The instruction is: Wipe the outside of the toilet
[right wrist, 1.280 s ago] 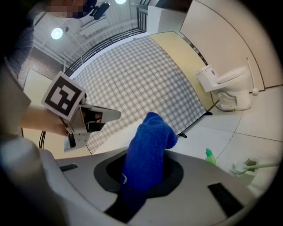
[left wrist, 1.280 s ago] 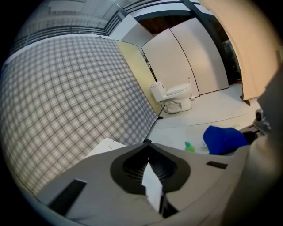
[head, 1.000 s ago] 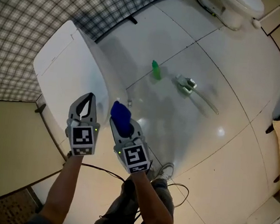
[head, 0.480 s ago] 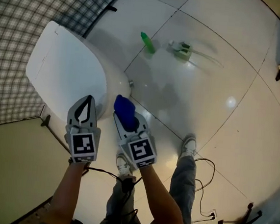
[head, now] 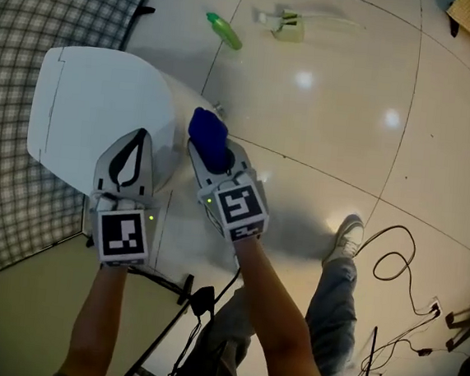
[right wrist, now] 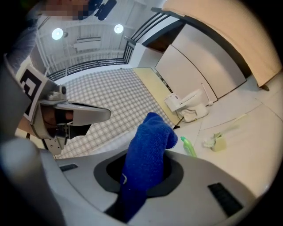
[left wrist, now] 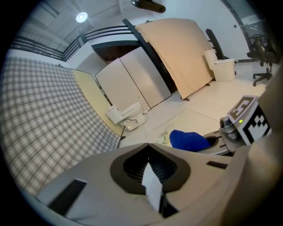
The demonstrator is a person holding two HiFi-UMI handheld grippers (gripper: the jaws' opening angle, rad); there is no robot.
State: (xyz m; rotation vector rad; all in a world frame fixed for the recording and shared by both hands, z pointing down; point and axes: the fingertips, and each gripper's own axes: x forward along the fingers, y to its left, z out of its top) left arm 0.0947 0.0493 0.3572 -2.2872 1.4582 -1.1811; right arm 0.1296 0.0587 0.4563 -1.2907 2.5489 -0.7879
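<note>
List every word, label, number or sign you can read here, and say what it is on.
None can be read.
Left cube on the left hand-held gripper: black-and-white square pattern, no letters.
Right cube on the right hand-held gripper: the same.
Green bottle: label, if any, too small to read.

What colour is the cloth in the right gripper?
Deep blue. The cloth shows best in the right gripper view.
</note>
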